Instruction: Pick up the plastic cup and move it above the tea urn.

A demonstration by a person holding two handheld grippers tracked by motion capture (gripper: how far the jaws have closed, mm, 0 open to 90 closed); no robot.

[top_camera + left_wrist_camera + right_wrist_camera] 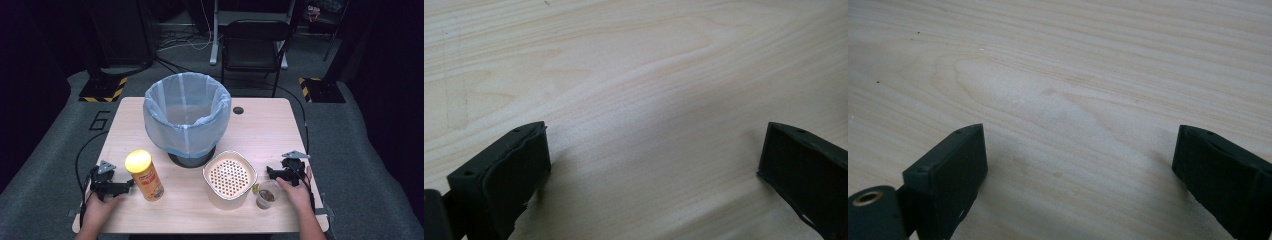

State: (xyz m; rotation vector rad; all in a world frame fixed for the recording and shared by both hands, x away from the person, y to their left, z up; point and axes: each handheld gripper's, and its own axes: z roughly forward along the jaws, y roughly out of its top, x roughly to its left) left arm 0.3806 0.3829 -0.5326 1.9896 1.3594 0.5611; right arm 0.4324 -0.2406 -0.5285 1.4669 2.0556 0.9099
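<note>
My left gripper point(122, 186) rests on the wooden table point(265, 130) at the front left, held by a hand. Its jaws stand wide apart over bare wood in the left gripper view, so this gripper point(654, 165) is open and holds nothing. Just right of it stands a tall orange canister with a yellow lid point(145, 175). My right gripper point(272, 172) lies at the front right under the other hand. It too is open, and the right gripper point(1078, 165) has only wood grain between its jaws. A small clear cup with brown contents point(267, 194) sits just in front of it.
A bin lined with a pale blue bag point(186, 112) stands at the table's centre back. A beige tub with a perforated top point(229, 179) sits in front of it, next to the cup. A black chair point(252, 45) stands beyond the table.
</note>
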